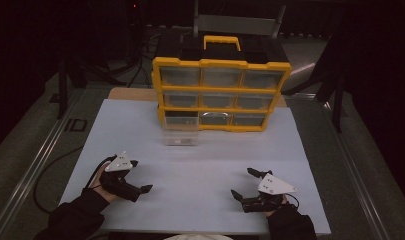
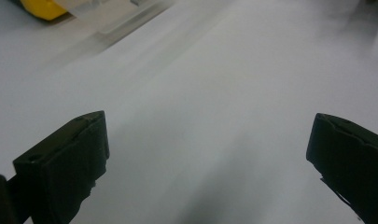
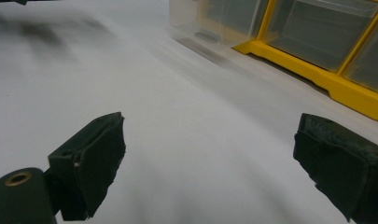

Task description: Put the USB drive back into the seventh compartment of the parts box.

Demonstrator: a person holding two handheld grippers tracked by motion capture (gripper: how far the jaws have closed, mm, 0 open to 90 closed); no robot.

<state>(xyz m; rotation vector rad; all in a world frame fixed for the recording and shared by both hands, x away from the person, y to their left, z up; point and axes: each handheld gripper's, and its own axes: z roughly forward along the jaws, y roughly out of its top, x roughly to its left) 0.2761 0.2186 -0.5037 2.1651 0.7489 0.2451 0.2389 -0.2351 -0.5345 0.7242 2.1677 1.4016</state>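
Note:
A yellow and black organiser cabinet with clear drawers stands at the far middle of the white table sheet. Its bottom-left clear drawer is pulled out onto the sheet; it also shows in the left gripper view as a clear drawer and in the right gripper view. My left gripper rests near the front left, open, nothing between its jaws. My right gripper sits at the front right, open and empty. Both are well short of the cabinet.
A yellow handle tops the cabinet. Metal rails run along both sides of the table. A cable trails off the left edge. Dark stands and a chair back lie behind the cabinet.

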